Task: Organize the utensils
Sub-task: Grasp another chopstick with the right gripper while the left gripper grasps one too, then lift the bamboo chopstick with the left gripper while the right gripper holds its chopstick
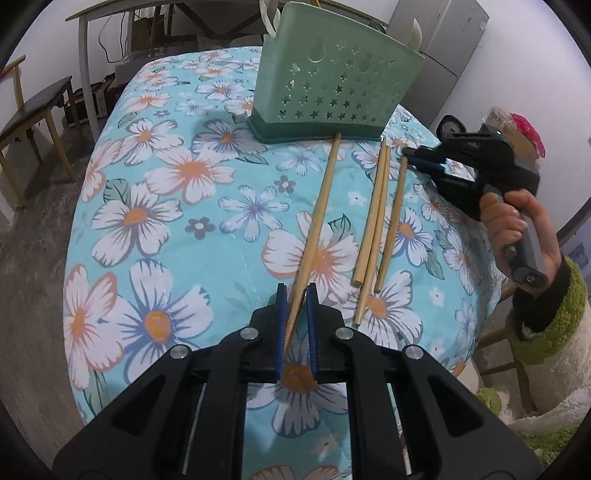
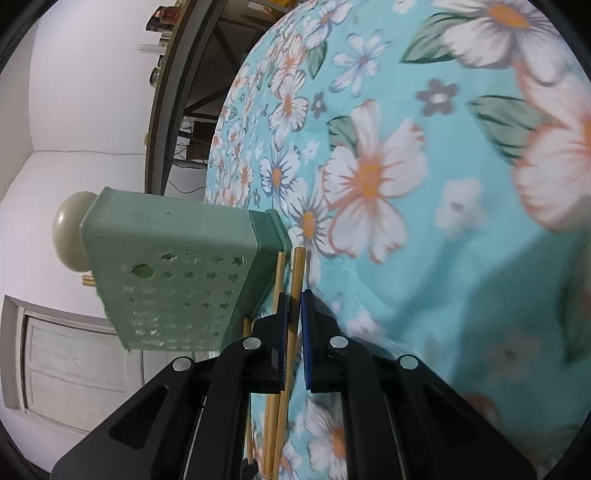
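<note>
A floral tablecloth (image 1: 177, 229), wooden chair (image 1: 35, 110) and grey fridge (image 1: 450, 48).

Right wrist view: floral tablecloth (image 2: 498, 258) blurs toward the right edge. Chopsticks (image 2: 273, 424) run off the bottom edge, ends unseen. Green utensil holder (image 1: 332, 74) hides all but the tips of its white utensils (image 1: 415, 35).

Soft, even indoor light is filling both views, and no lamp is showing. The green utensil holder (image 1: 332, 77) is casting a faint shadow leftward onto the floral tablecloth (image 1: 177, 206). In the left wrist view, detail is staying crisp near the centre, while the fisheye lens is bending the room at the dark rounded edges. In the right wrist view, the cloth on the right is smearing into blur, a broad dim shadow is lying across it, and the white wall (image 2: 74, 110) is glowing bright
</note>
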